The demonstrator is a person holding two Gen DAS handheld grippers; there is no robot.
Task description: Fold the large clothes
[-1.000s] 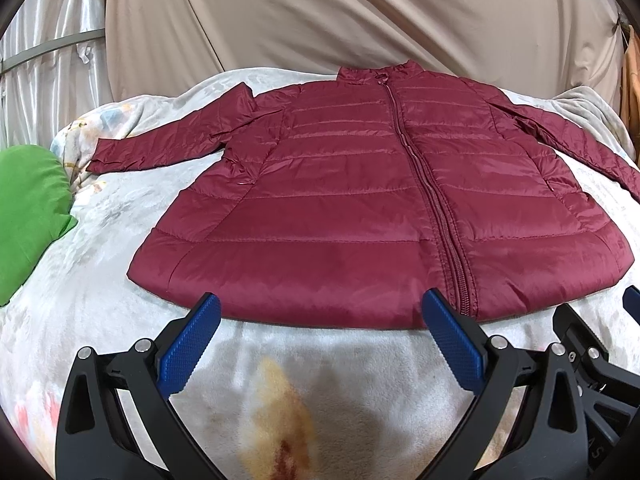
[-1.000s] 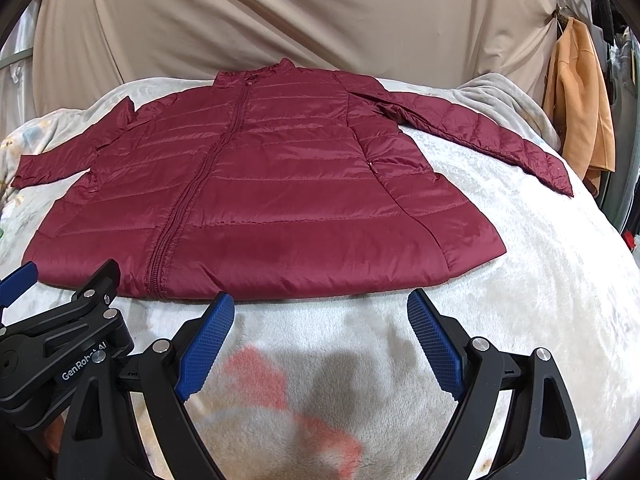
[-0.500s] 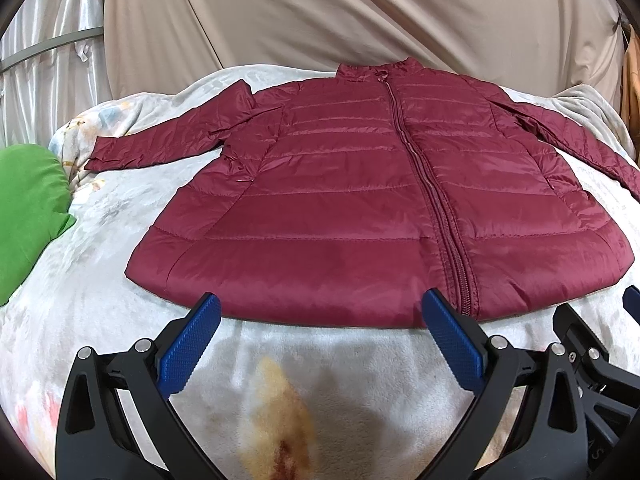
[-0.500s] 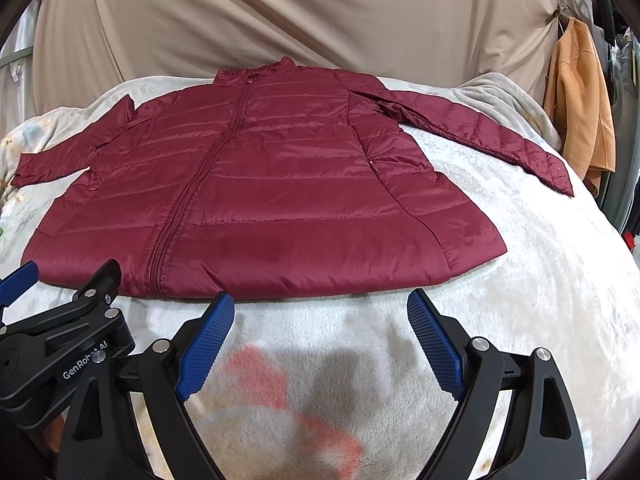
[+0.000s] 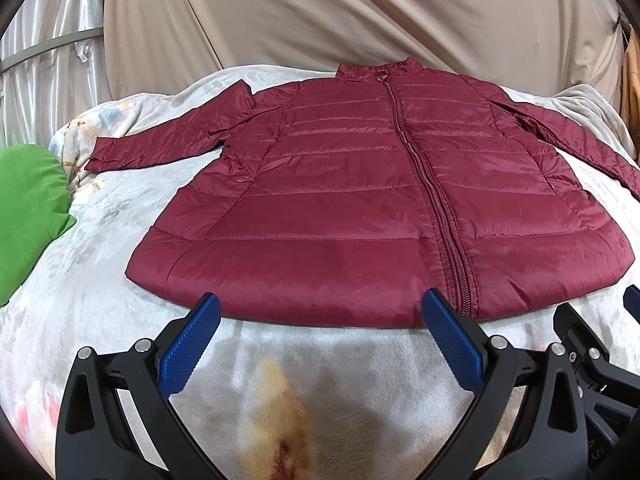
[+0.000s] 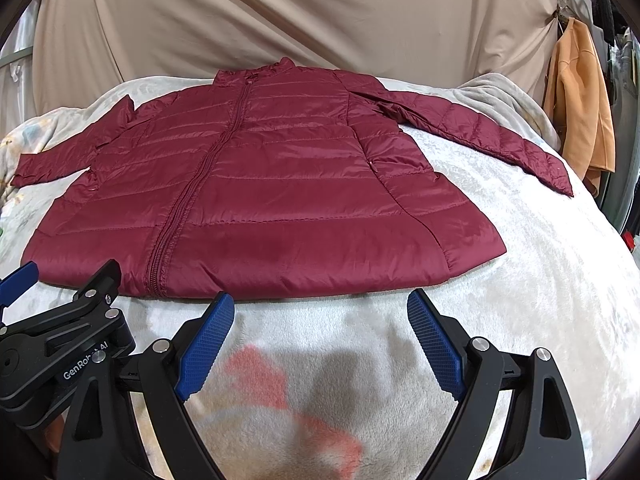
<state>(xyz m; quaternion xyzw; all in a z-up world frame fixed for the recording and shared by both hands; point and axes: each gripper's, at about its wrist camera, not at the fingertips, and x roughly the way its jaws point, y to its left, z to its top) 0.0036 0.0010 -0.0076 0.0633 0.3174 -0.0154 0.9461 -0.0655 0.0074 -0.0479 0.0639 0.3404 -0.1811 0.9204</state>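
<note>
Both my left gripper [image 5: 320,332] and right gripper [image 6: 320,330] hover spread wide, empty, just short of the jacket [image 5: 380,208] hem; I want each sleeve pinched at its cuff.

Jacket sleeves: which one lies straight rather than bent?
The sleeve on the right gripper's side, stretched toward the orange garment; the other sleeve kinks at the elbow.

Black-framed left gripper [image 5: 320,320], right gripper [image 6: 320,320], blue textured pads [image 6: 206,340], silver screws, white "GenRobot AI" lettering
</note>
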